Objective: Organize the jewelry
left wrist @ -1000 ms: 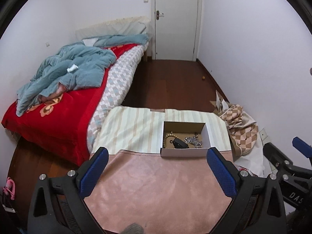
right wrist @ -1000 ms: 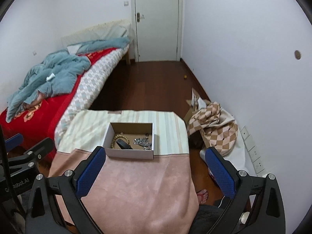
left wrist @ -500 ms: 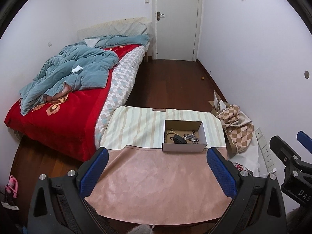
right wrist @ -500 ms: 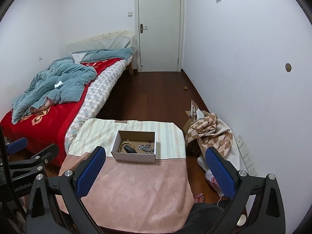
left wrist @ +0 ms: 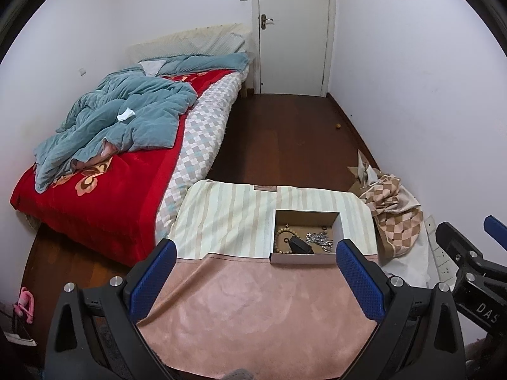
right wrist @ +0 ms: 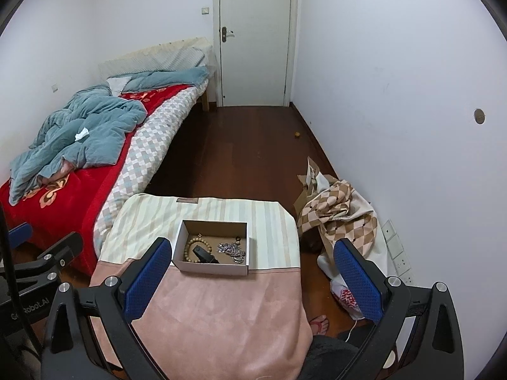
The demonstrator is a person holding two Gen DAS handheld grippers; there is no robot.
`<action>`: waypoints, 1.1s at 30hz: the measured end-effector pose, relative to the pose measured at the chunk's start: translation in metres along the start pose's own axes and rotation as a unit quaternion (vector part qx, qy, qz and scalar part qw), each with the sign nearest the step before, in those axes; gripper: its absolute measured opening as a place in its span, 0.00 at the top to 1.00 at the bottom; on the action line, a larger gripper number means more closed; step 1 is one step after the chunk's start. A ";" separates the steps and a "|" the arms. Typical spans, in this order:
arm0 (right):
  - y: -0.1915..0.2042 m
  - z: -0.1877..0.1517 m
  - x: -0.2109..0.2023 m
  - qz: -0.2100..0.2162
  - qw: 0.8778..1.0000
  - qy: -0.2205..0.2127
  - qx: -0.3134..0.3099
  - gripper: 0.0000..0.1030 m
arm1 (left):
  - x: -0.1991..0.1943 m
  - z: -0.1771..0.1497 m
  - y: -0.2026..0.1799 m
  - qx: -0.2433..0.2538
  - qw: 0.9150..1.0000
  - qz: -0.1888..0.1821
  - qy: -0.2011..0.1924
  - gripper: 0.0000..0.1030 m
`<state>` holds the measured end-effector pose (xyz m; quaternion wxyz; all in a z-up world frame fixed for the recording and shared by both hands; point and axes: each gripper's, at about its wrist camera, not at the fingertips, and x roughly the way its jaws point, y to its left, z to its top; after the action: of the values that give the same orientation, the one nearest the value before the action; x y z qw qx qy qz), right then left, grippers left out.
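A small open cardboard box (left wrist: 305, 258) (right wrist: 213, 267) sits on a table covered by a pink and striped cloth (left wrist: 253, 310) (right wrist: 221, 310). Inside lie a wooden bead bracelet (left wrist: 280, 237) (right wrist: 191, 247), a silver chain (left wrist: 318, 240) (right wrist: 233, 250) and a small black object (left wrist: 299, 247) (right wrist: 206, 257). My left gripper (left wrist: 253, 277) is open and empty, held above the near part of the table, short of the box. My right gripper (right wrist: 250, 274) is open and empty, likewise back from the box. Each gripper shows at the edge of the other's view.
A bed (left wrist: 104, 171) with a red blanket and blue quilt stands left of the table. A checked cloth heap (right wrist: 339, 212) lies on the floor at the right by the wall. A closed white door (left wrist: 293, 31) is at the far end.
Both grippers pulled back and rose from the table over the last second, then the left came slightly closer again. Both stayed open. The box and jewelry have not moved.
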<state>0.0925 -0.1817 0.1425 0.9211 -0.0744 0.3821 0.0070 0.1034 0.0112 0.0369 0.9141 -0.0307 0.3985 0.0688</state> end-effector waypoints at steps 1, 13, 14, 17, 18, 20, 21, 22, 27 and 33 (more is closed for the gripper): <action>0.000 0.002 0.005 -0.001 1.000 0.004 0.000 0.00 | 0.004 0.002 0.001 -0.001 1.000 0.006 0.003 0.00; 0.006 0.009 0.030 -0.004 1.000 0.029 -0.004 0.00 | 0.020 0.012 -0.001 0.000 1.000 -0.001 0.019 0.00; 0.007 0.009 0.030 -0.003 1.000 0.031 -0.004 0.00 | 0.020 0.012 -0.001 0.001 1.000 -0.002 0.020 0.00; 0.007 0.009 0.031 -0.004 0.999 0.031 -0.006 0.00 | 0.021 0.012 0.000 0.000 1.000 -0.006 0.023 0.00; 0.007 0.009 0.032 -0.003 0.999 0.032 -0.007 0.00 | 0.021 0.012 0.000 -0.001 1.000 -0.007 0.025 0.00; 0.008 0.009 0.031 -0.004 0.999 0.033 -0.007 0.00 | 0.022 0.011 0.000 -0.003 1.000 -0.008 0.027 0.00; 0.008 0.008 0.031 -0.004 0.999 0.033 -0.008 0.00 | 0.022 0.011 0.000 -0.003 1.000 -0.009 0.028 0.00; 0.008 0.008 0.031 -0.004 0.999 0.033 -0.008 0.00 | 0.022 0.011 0.000 -0.003 1.000 -0.009 0.029 0.00; 0.008 0.007 0.030 -0.005 0.999 0.034 -0.008 0.00 | 0.022 0.009 -0.003 0.000 0.999 -0.015 0.032 0.00; 0.008 0.005 0.032 -0.003 0.999 0.038 -0.008 0.00 | 0.023 0.007 -0.005 0.004 0.999 -0.019 0.037 0.00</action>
<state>0.1179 -0.1749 0.1227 0.9055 -0.0829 0.4162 0.0043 0.1248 0.0089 0.0244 0.9001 -0.0373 0.4313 0.0491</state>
